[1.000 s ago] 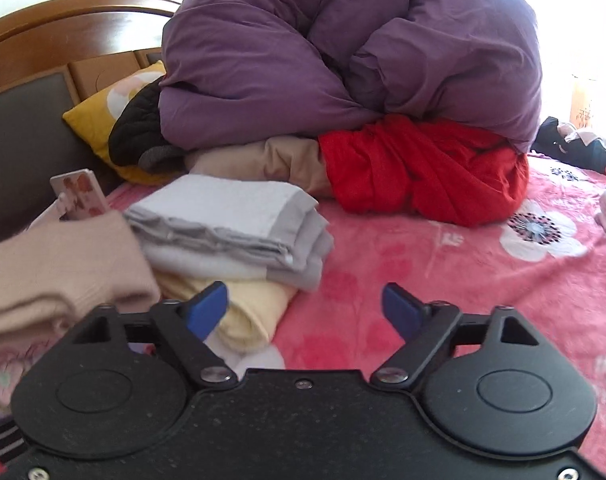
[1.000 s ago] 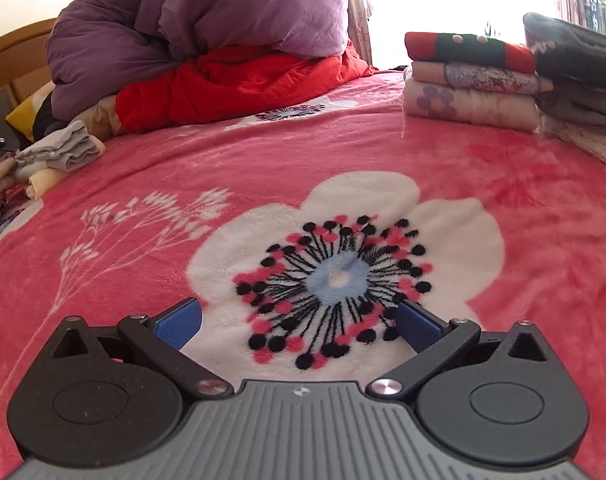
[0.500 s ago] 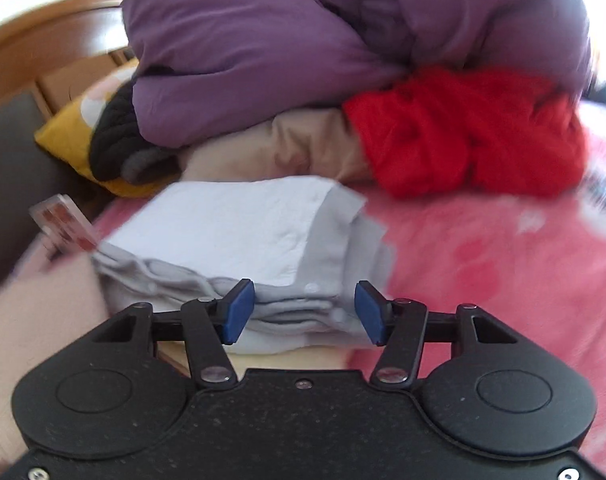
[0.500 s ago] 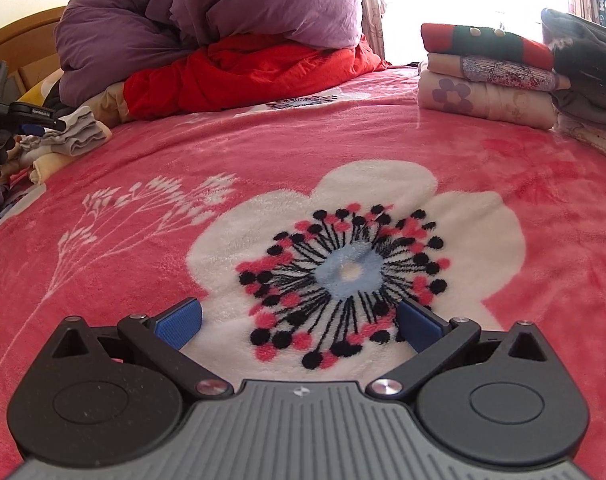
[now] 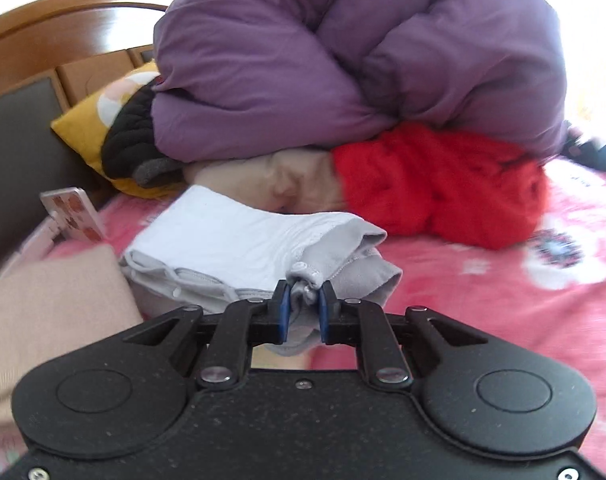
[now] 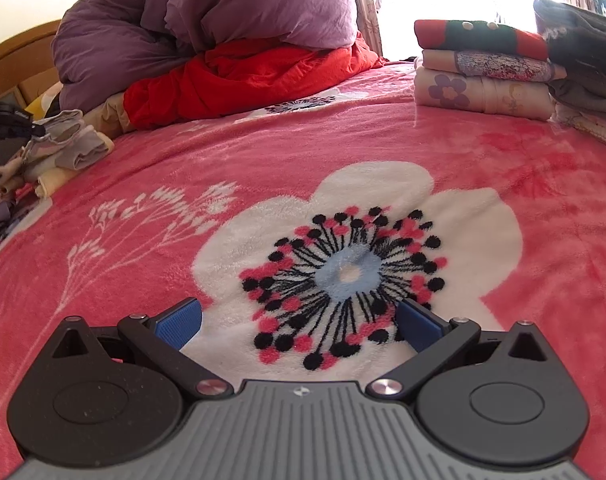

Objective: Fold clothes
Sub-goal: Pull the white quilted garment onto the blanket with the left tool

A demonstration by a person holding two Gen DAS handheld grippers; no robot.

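A folded grey garment (image 5: 239,248) with a white top face lies on a pile of clothes at the bed's left side. My left gripper (image 5: 302,312) is shut on its near grey edge, and cloth bunches between the blue pads. The same garment (image 6: 69,146) and the left gripper's black body (image 6: 7,122) show far left in the right wrist view. My right gripper (image 6: 299,326) is open and empty, low over the pink flowered blanket (image 6: 503,184), above its big white flower.
A purple duvet (image 5: 343,56) lies on a red blanket (image 5: 443,184) at the headboard. A beige folded garment (image 5: 43,308) lies left of the grey one. Stacks of folded clothes (image 6: 483,68) stand at the far right. A yellow pillow (image 5: 91,128) leans on the wooden headboard (image 5: 55,52).
My left gripper moved forward to the grey garment and closed on its near edge. The right gripper stayed open and shifted only slightly over the flower.
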